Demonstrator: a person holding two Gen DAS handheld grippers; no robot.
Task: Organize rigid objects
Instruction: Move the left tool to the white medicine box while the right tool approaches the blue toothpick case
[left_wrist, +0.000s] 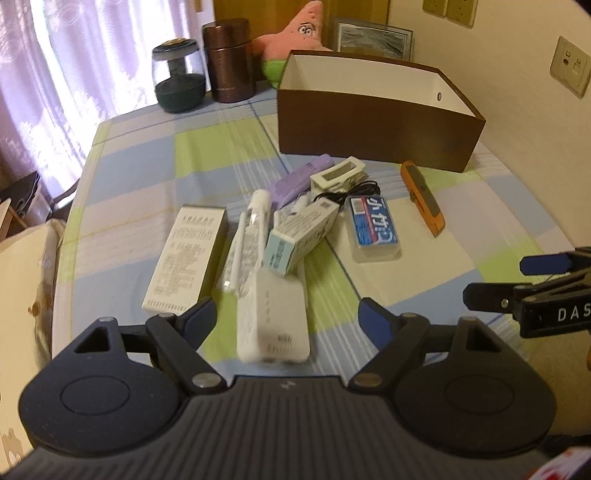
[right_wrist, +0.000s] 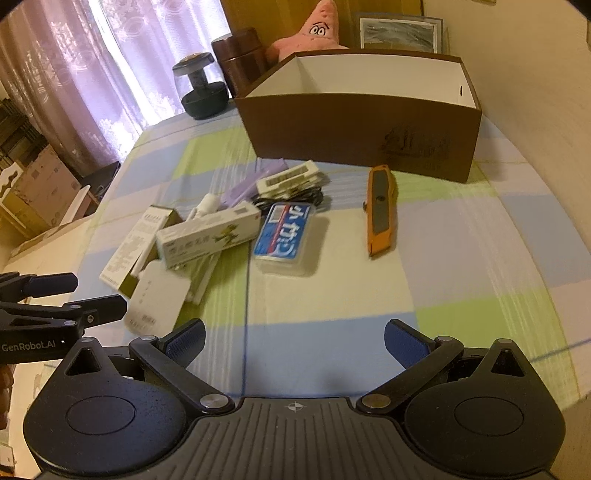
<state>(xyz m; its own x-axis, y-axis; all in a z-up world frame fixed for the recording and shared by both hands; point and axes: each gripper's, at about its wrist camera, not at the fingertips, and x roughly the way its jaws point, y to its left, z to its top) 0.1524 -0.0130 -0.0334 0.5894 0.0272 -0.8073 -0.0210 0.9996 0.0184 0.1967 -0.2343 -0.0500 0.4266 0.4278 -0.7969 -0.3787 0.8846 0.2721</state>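
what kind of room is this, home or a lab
Most likely a home: a table under a checked cloth, lace curtains at a window, and a pink star-shaped plush toy beside a framed picture.

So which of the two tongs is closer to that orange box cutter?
Right. The right tongs face the orange box cutter almost straight ahead across bare cloth. The left tongs sit farther off, over the white box in the pile.
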